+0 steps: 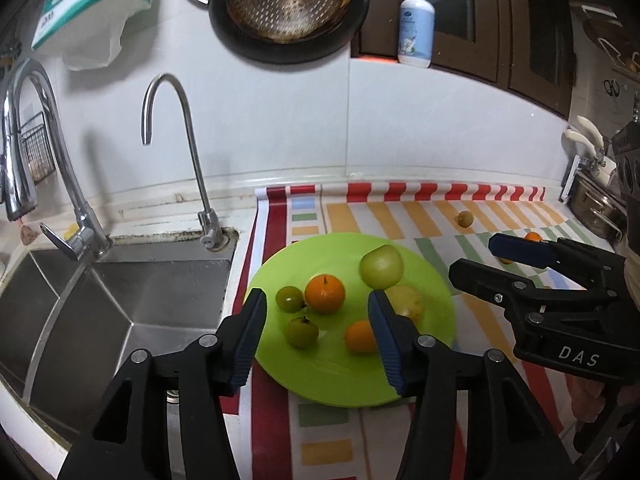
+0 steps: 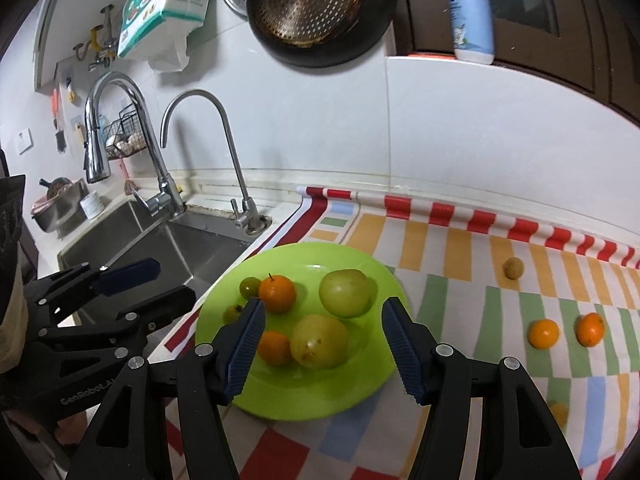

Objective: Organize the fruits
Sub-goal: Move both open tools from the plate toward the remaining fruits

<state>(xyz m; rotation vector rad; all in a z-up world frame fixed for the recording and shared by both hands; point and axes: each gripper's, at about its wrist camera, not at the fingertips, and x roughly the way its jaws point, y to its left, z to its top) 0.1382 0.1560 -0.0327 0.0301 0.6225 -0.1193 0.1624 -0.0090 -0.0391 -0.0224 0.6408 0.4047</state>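
The green plate (image 2: 360,392) on the striped surface (image 2: 500,280) holds two green apples, two oranges and two small green fruits. Both hand-held grippers, left (image 1: 318,340) and right (image 2: 324,344), hover over it, released and empty. At 3 o'clock lie two oranges (image 2: 543,334); a yellow fruit (image 2: 559,414) is partly hidden.

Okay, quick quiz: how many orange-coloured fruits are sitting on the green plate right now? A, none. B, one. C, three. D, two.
D: the green plate holds two oranges, one with a stem near the back and one toward the front beside a yellow-green fruit; the other two oranges lie off the plate on the striped cloth.
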